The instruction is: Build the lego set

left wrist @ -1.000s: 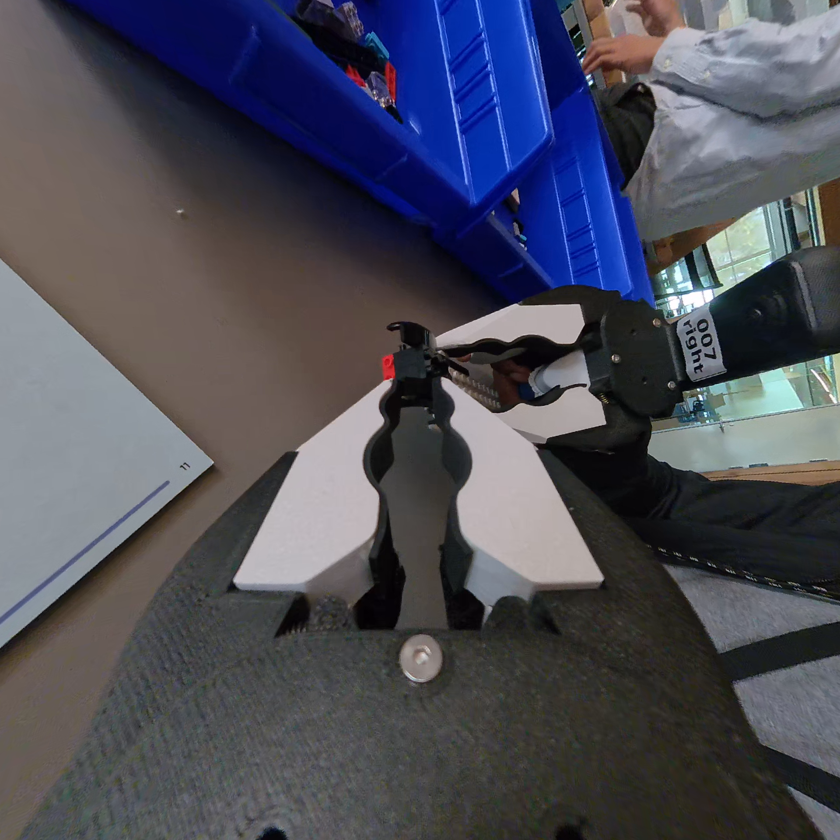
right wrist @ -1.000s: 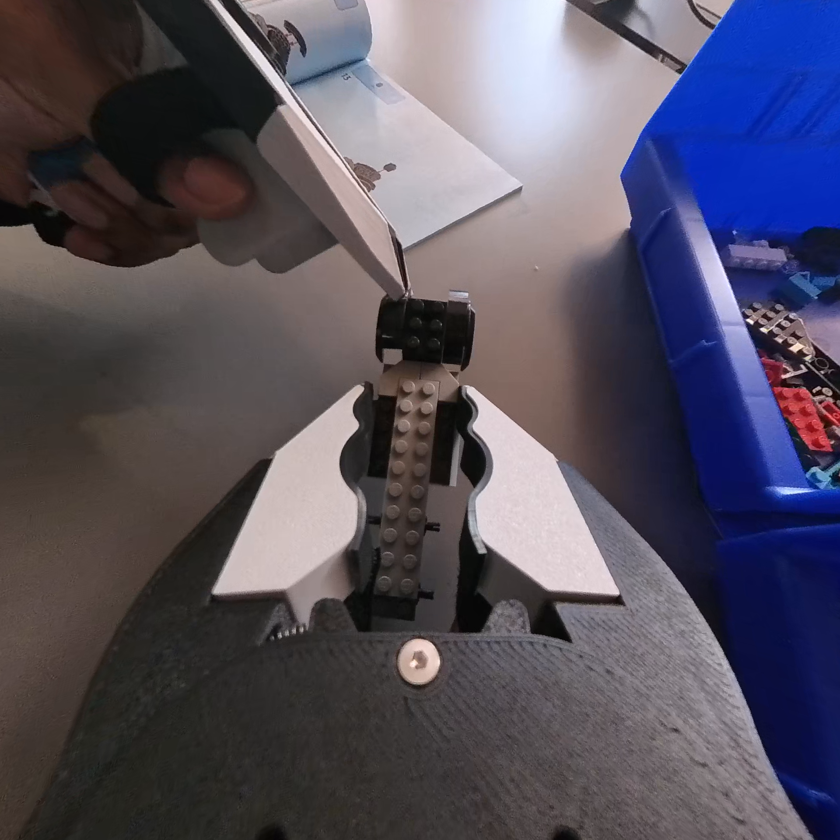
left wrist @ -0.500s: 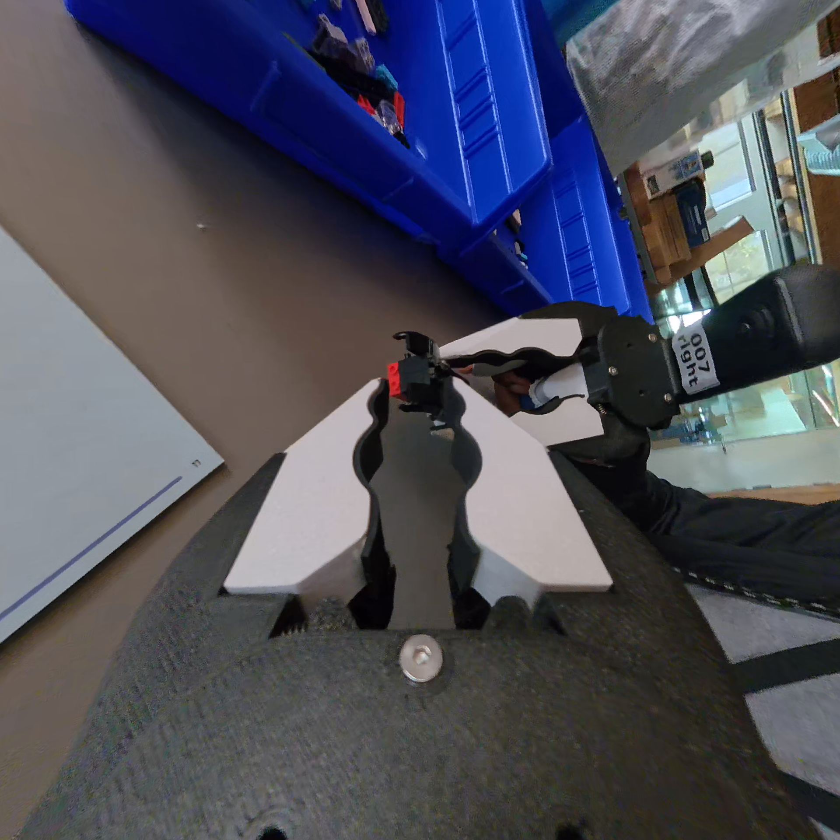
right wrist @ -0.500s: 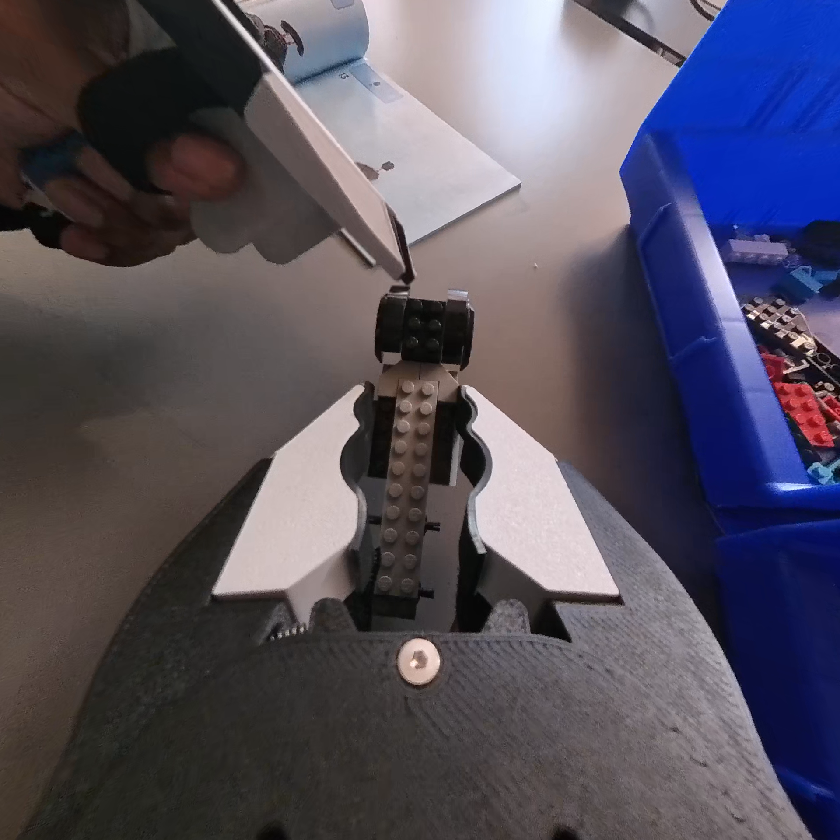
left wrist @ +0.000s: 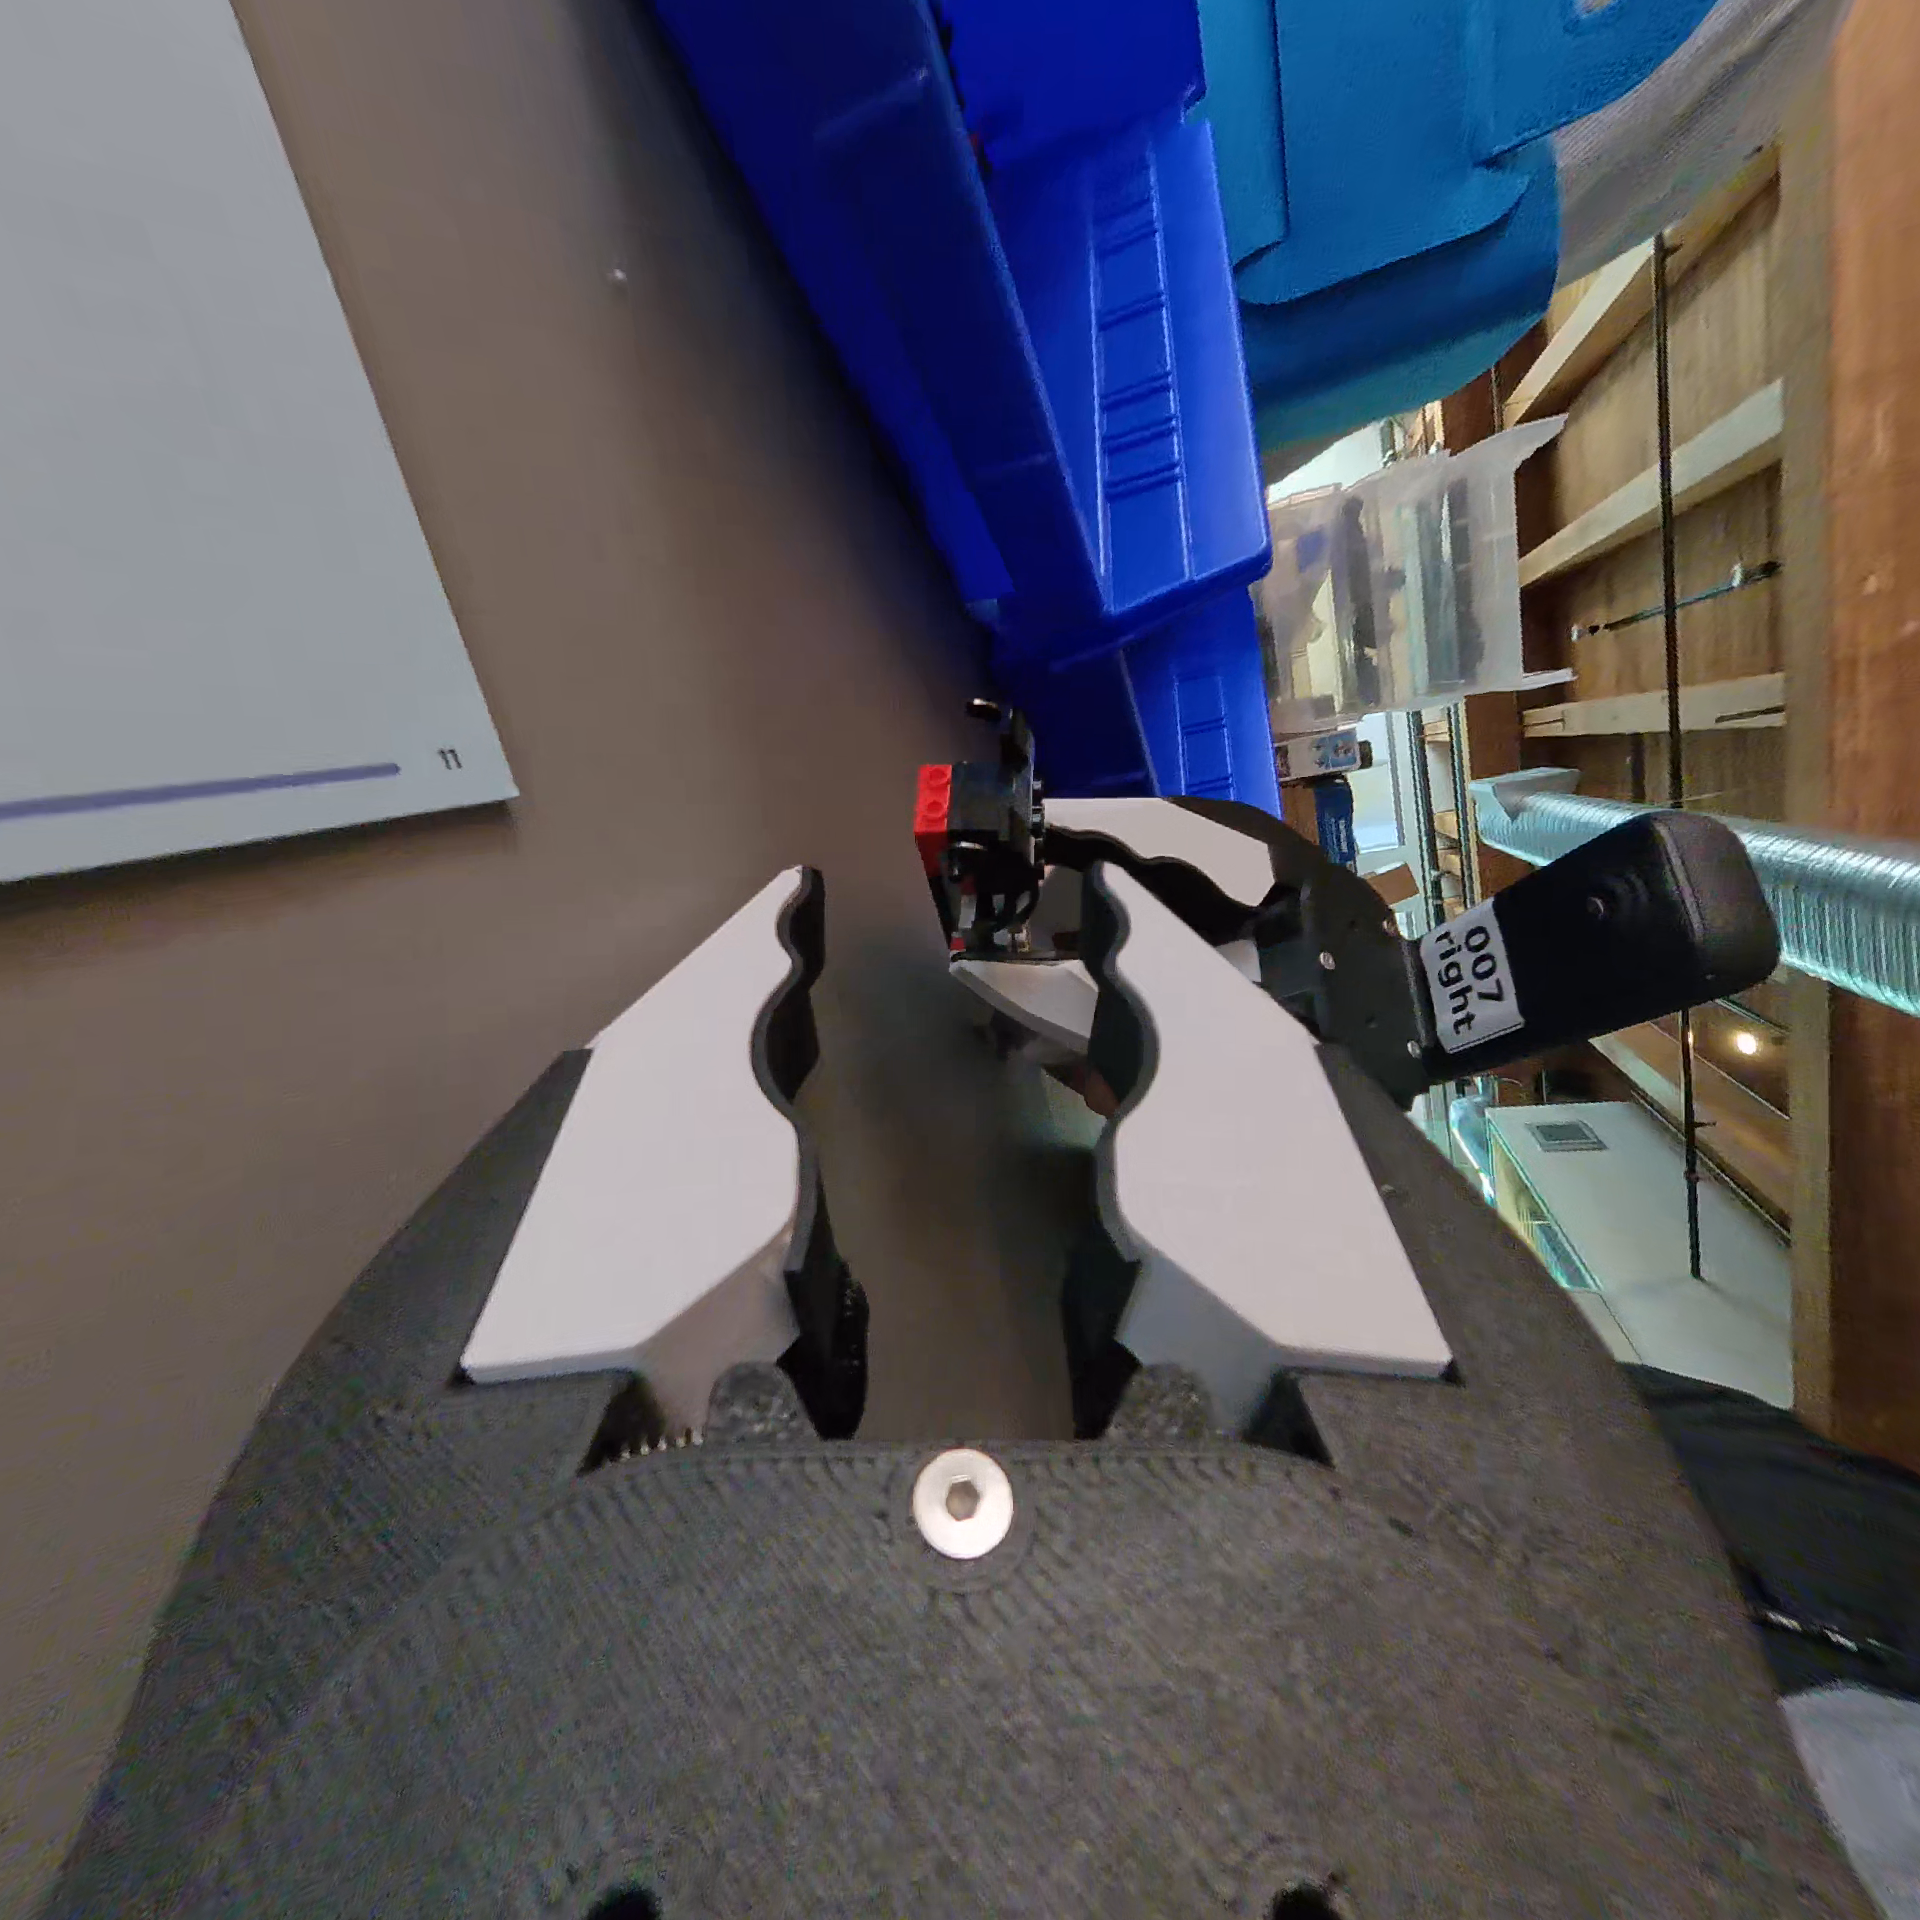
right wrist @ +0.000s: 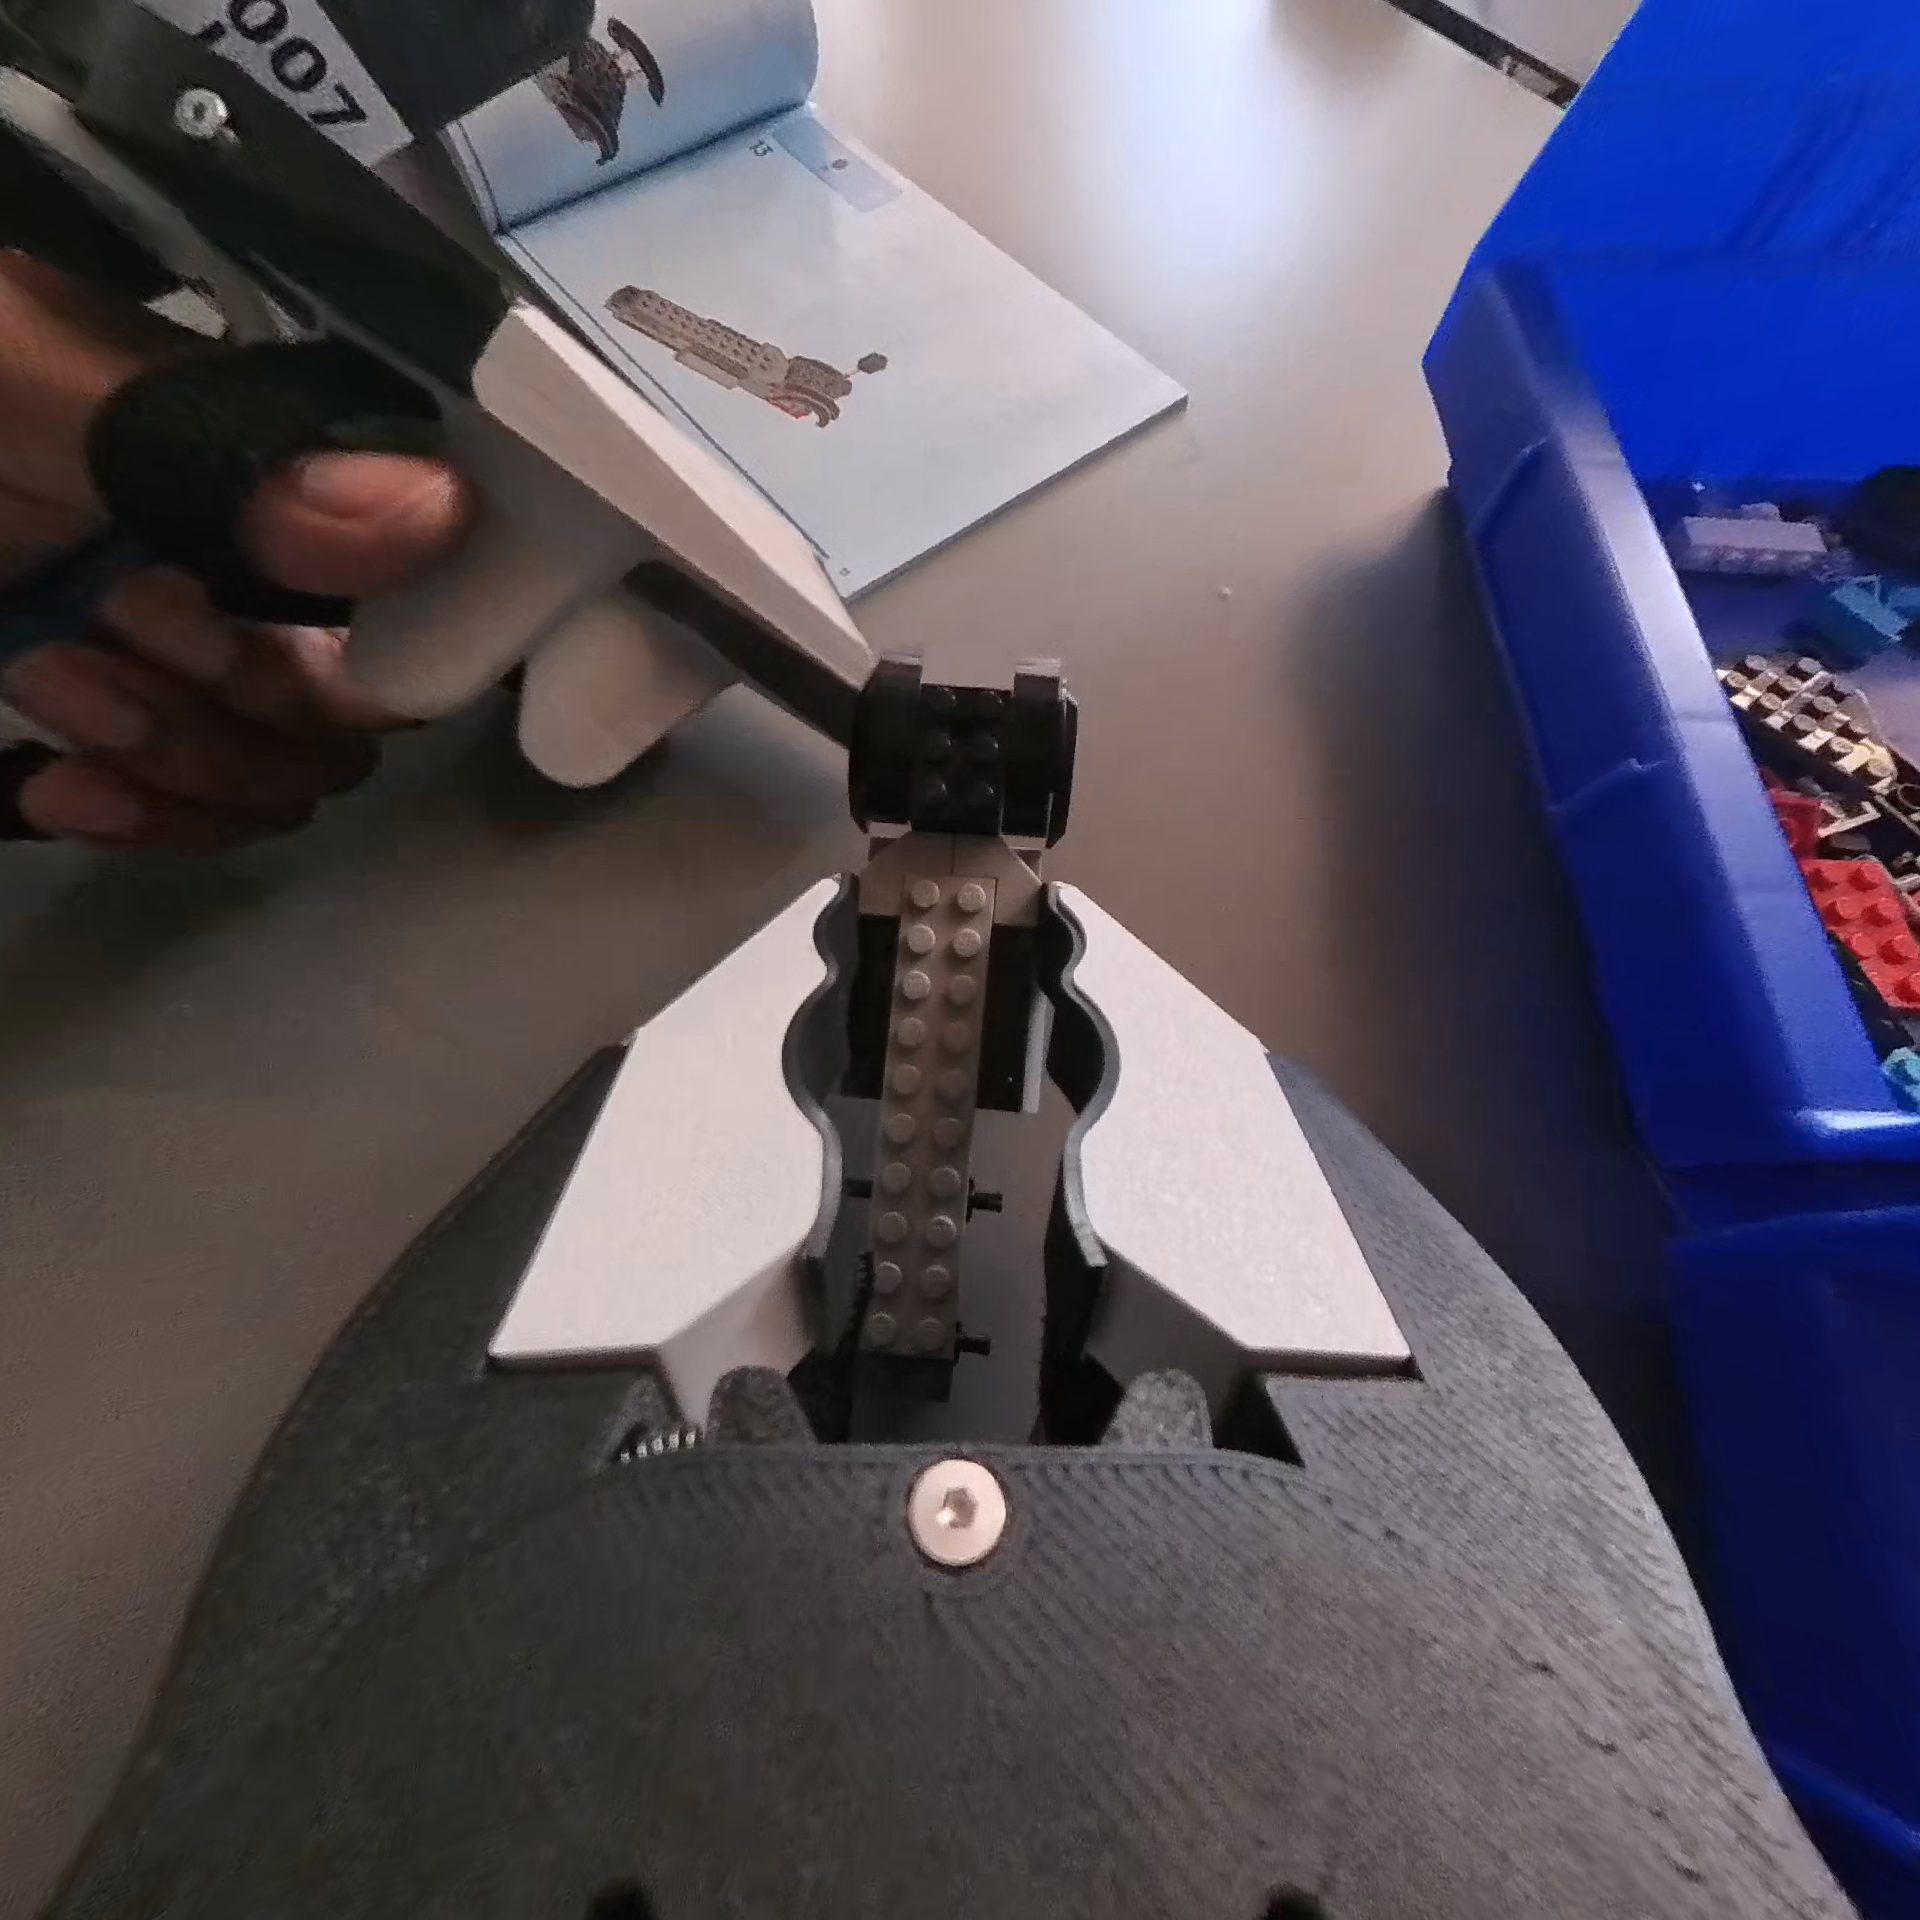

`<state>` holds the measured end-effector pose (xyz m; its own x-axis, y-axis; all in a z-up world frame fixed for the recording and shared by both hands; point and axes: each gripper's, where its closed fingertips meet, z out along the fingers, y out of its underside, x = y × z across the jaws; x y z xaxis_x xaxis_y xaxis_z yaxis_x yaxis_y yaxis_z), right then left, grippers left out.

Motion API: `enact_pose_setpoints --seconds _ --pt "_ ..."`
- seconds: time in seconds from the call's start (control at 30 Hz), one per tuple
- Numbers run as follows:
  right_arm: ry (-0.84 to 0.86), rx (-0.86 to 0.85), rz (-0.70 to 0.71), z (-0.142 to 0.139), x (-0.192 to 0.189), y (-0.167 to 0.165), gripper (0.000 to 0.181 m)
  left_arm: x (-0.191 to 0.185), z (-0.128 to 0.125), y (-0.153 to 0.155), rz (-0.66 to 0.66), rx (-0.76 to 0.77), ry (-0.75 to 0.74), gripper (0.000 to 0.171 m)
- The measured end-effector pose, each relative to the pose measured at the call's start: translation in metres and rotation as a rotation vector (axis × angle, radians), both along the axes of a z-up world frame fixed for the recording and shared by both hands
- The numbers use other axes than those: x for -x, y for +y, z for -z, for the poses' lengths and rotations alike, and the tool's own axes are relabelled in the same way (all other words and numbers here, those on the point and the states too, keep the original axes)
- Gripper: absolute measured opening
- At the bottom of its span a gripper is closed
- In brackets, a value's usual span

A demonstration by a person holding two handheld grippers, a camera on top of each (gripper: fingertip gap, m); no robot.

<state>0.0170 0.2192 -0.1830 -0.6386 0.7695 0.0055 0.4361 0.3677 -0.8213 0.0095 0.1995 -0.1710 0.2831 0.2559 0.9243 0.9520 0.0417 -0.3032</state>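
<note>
One lego build [right wrist: 940,1039], grey studded strip lengthwise between right gripper [right wrist: 951,904] fingers, clamped; black block end poking out far of tips. Left gripper [left wrist: 961,894] spread wide, empty, tip touching block's left side in right wrist view; in own view build just far-right of tips. Grey table [right wrist: 312,1039] below; instruction booklet [right wrist: 883,343] far-left, blue bin [right wrist: 1621,727] of loose parts right. Shelving in background.

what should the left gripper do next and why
Probably back the left gripper off toward the blue bin for another piece. Its jaws stand open and empty, one finger at the black end of the lego build, which the right gripper clamps.
</note>
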Motion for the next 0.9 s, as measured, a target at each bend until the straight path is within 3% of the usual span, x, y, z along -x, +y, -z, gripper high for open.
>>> enact_pose_setpoints --seconds 0.9 --pt "0.018 0.011 0.024 -0.006 0.005 0.001 0.036 0.000 -0.012 0.003 -0.031 -0.116 -0.008 0.048"
